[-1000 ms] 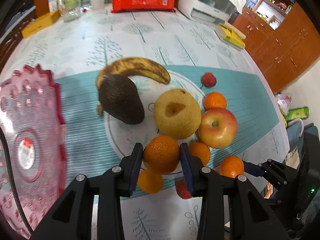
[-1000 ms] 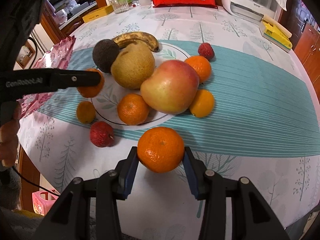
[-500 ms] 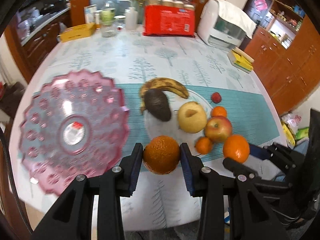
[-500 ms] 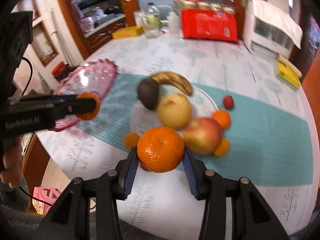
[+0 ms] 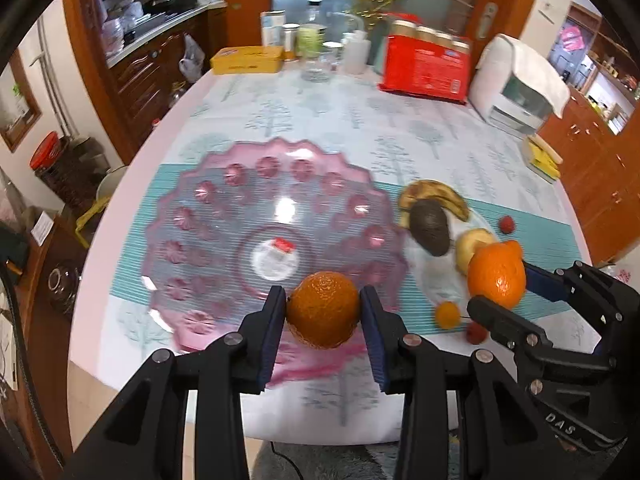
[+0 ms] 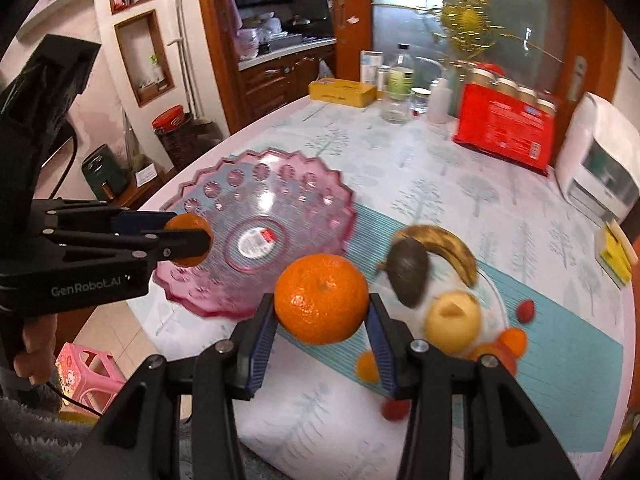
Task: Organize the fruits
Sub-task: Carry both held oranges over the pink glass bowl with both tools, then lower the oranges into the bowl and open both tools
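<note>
Two grippers: each holds one orange above a round desk (image 5: 360, 120) covered with a tree-print cloth.
Far left: a person's hand (image 6: 34, 344) grips the handle of the left gripper, seen from the right wrist camera.
Left gripper (image 5: 323, 312): jaws narrowed onto a dull-skinned orange (image 5: 323, 310), both blue pads pressed on its sides; it hangs over the near rim of the plate.
Pink plate (image 5: 224, 216): a scalloped glass dish with a white and red sticker at its centre, lying on the teal striped band of the cloth, with no fruit in it.
Right gripper (image 6: 322, 312): jaws clamped on a bright orange (image 6: 322, 298), raised off the desk just right of the plate.
Loose fruit, right of the plate: a dark avocado (image 5: 430, 226) touching a spotted banana (image 5: 436, 196), a yellow pear (image 6: 452, 316), small oranges (image 5: 447, 314) and a red lychee (image 5: 507, 224); this group is blurred, so its count is uncertain.
Far edge: a yellow box (image 5: 248, 60), bottles and a red package (image 5: 426, 66).
</note>
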`<state>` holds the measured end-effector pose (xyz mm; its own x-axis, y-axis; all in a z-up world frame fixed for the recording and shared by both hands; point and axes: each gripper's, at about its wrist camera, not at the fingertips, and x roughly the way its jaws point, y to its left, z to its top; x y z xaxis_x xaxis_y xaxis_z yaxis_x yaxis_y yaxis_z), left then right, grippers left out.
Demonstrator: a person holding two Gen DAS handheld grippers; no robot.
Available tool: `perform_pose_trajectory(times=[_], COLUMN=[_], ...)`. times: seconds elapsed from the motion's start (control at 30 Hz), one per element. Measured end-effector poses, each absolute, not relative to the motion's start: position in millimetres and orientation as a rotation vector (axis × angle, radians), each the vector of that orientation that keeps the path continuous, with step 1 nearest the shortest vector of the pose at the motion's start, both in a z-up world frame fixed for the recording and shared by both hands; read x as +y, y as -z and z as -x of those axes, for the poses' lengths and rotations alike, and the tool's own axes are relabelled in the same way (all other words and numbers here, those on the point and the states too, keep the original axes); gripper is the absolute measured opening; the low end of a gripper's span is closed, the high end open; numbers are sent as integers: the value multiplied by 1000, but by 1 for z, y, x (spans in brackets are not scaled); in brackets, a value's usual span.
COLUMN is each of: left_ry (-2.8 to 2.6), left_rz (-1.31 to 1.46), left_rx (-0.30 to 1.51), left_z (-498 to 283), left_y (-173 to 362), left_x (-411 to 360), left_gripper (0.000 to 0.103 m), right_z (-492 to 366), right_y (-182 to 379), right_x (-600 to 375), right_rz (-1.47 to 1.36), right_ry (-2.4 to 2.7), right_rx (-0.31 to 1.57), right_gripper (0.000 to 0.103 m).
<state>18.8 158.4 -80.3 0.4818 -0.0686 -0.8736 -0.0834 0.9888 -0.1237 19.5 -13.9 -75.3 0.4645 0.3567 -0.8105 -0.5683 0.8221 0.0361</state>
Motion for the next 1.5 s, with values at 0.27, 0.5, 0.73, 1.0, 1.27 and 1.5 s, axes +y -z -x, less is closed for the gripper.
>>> perform_pose_trajectory(times=[0.27, 0.5, 0.73, 1.0, 1.27, 1.5], left_ry=[-1, 59, 135, 163, 152, 134], left_rz=[130, 86, 47, 14, 12, 85], left_rx=[1123, 1206, 1237, 1268, 1318, 1285], left_z=[-45, -82, -109, -125, -131, -134], left_y=[104, 145, 169, 188, 203, 198], left_x=[222, 246, 244, 237, 238, 251], left_gripper=[36, 36, 37, 37, 59, 86], right_z=[-68, -88, -89, -91, -98, -96], right_y=[107, 145, 162, 171, 183, 182], right_x=[53, 81, 87, 86, 89, 94], right_rz=[200, 142, 135, 134, 137, 153], right_ry=[-538, -432, -361, -325, -318, -331], right_rx=[1073, 1185, 1232, 1266, 1316, 1301], right_gripper=[45, 45, 45, 46, 47, 72])
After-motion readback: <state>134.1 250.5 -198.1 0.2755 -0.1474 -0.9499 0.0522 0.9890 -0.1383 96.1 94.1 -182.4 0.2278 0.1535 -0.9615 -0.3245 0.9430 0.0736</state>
